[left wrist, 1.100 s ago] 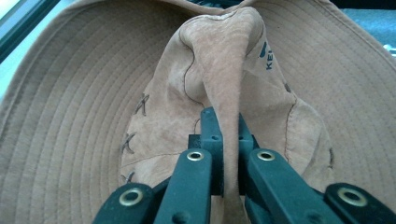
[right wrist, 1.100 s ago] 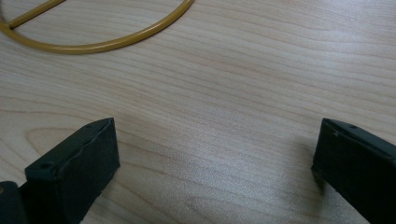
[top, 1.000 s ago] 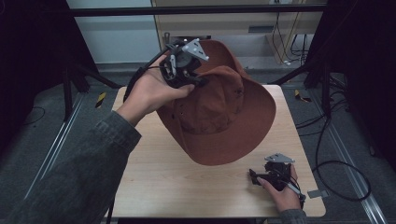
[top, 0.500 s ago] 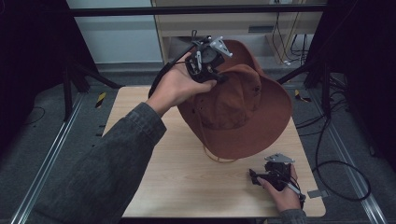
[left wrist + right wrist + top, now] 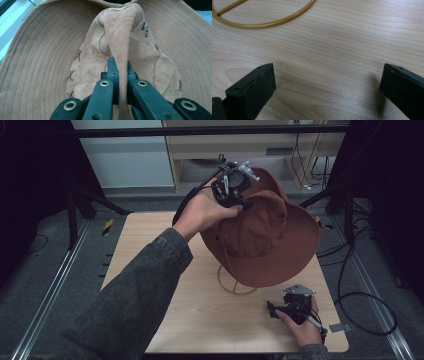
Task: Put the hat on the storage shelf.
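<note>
The left gripper (image 5: 235, 190) has the brown hat (image 5: 270, 240) up in the air over the far half of the bench (image 5: 165, 270), fingers (image 5: 107, 75) clamped tight on a fold of the suede crown — the left gripper view shows that ridge of leather squeezed between the two black pads, stitched brim fanning out behind it. A pinch on the crease makes sense: the crown is soft, and a fold gives the pads something to bite.

The hat hangs tilted, its brim tipped down toward the bench, right above a wire stand (image 5: 235, 282) — a thin golden ring with an upright rod rising under the crown. My read is that it is being carried onto or off that stand; which of the two, I cannot say from here.

Down at the near edge, the right gripper (image 5: 280, 309) rests low on the bench, fingers (image 5: 254, 87) spread wide and holding nothing, aimed at the stand's ring — well placed, I'd judge, to steady the base if it starts to slide.
</note>
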`<state>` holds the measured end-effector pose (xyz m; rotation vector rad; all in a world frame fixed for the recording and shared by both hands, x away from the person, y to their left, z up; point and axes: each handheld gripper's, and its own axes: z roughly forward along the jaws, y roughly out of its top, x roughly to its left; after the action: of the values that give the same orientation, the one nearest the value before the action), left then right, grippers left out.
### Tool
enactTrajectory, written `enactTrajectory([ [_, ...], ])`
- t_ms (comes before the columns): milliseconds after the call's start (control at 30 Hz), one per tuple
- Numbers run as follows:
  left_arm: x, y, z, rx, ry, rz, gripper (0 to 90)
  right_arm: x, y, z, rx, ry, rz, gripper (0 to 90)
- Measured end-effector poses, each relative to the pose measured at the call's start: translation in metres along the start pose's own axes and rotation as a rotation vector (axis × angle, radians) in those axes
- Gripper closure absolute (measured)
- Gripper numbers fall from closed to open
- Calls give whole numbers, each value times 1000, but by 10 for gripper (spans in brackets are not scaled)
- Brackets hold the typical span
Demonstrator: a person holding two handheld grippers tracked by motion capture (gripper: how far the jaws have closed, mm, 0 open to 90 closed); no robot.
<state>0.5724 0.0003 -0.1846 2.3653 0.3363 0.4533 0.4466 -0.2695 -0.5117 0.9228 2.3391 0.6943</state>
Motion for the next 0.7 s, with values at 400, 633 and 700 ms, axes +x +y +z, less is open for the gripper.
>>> enactTrajectory([
  [400, 0, -9, 22, 40, -4, -22, 886, 0, 0, 0, 0, 0, 0, 5],
  [633, 0, -13, 24, 56, -5, -23, 880, 0, 0, 0, 0, 0, 0, 5],
  [700, -1, -13, 24, 57, -7, -21, 874, 0, 0, 0, 1, 0, 0, 5],
])
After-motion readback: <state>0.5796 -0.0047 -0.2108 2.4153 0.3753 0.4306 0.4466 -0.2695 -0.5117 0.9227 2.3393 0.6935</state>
